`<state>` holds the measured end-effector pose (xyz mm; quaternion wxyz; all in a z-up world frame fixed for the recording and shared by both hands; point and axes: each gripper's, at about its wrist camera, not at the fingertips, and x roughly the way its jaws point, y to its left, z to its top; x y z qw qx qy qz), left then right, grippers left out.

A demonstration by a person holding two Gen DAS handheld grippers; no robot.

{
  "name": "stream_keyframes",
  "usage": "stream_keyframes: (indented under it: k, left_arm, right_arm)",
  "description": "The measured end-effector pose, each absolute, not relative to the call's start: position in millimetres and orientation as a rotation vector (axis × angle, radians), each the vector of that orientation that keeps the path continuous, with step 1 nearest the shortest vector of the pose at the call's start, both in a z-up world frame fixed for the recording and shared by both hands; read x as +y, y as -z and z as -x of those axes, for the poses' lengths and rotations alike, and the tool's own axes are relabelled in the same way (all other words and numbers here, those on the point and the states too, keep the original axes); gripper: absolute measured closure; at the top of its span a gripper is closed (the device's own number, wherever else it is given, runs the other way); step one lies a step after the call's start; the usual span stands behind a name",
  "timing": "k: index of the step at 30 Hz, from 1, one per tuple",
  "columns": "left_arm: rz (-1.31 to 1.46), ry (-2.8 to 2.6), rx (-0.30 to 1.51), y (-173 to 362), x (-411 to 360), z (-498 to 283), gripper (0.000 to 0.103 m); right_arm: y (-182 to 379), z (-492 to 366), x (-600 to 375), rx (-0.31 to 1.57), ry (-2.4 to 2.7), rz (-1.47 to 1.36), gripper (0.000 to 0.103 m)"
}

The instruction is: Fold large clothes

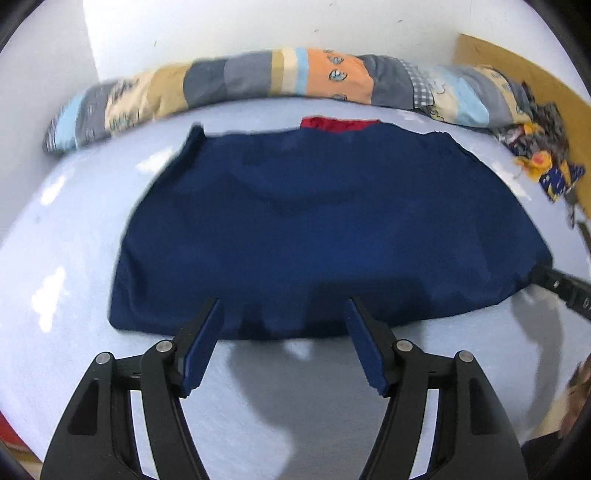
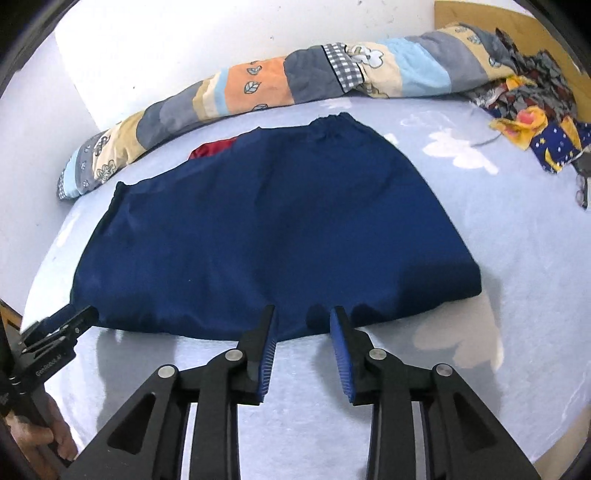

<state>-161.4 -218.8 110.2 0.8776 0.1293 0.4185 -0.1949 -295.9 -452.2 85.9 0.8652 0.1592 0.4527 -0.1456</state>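
A navy blue garment [image 1: 325,229] lies flat and folded on the pale blue bed sheet [image 1: 74,229], with a red lining [image 1: 338,123] showing at its far edge. It also shows in the right wrist view [image 2: 273,229], red lining [image 2: 212,149] at the far left. My left gripper [image 1: 283,314] is open and empty, its fingertips just above the garment's near edge. My right gripper [image 2: 303,321] is open and empty at the near edge too. The right gripper shows at the right of the left wrist view [image 1: 561,288]; the left gripper shows at the left of the right wrist view [image 2: 59,328].
A rolled patchwork quilt [image 1: 258,81] lies along the far side against the white wall [image 1: 258,29]. A heap of patterned clothes [image 2: 535,110] sits at the far right by a brown headboard [image 2: 517,22]. The sheet [image 2: 480,229] surrounds the garment.
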Motion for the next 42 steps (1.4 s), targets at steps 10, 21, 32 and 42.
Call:
stream_keyframes:
  k: [10,21,32,42]
  left_arm:
    - [-0.387,0.336,0.921,-85.0,-218.1,142.0,0.035]
    - [-0.407,0.352,0.831,-103.2,-221.0,152.8,0.035]
    - [-0.51,0.353,0.756,-113.4,-215.6,166.1,0.035]
    - [-0.48,0.342,0.758,-117.9,-210.3,165.1,0.035]
  right_arm:
    - [-50.6,264.9,-472.1,1.108,0.377,-0.343,0.065]
    - [-78.4,256.4,-431.7,1.013,0.261,-0.243,0.061]
    - [-60.1,230.2,-371.5,1.083,0.189,-0.087,0.058]
    - [-53.6,233.1,-353.9,1.105,0.232,0.082,0.051]
